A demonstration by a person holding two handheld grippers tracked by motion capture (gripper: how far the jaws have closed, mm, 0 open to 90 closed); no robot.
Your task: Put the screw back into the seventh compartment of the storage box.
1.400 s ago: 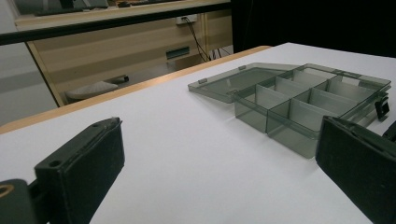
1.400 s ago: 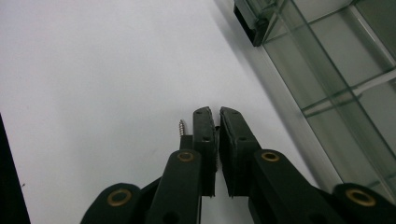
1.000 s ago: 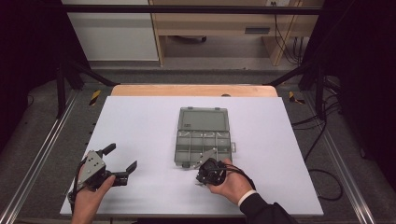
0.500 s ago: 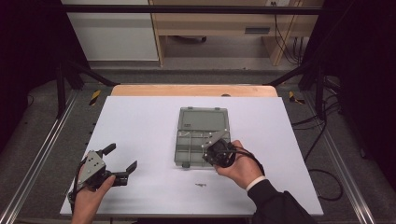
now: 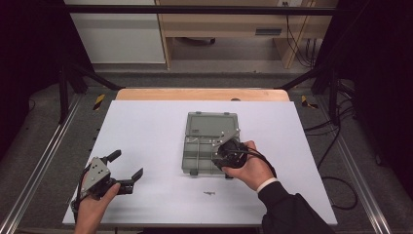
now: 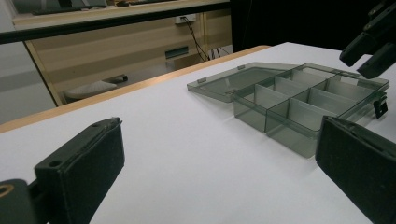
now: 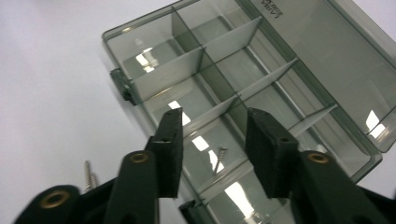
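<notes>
Right tongs (image 7: 212,149) above screw (image 7: 219,158) in box (image 7: 140,51)

The right gripper (image 5: 225,152) is covering the near right compartments of the organiser box (image 5: 207,127) in the high view; the screws (image 5: 209,193) on the table (image 5: 146,126) are appearing too small to count

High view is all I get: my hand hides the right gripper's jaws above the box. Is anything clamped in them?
Observer: No. The right gripper has just been opening its jaws. Nothing is between them, and a screw lies in the box compartment below.
Operator: Are there more screws outside the box?
Observer: Yes, screws lie on the table, close to the box's latch side.
</notes>
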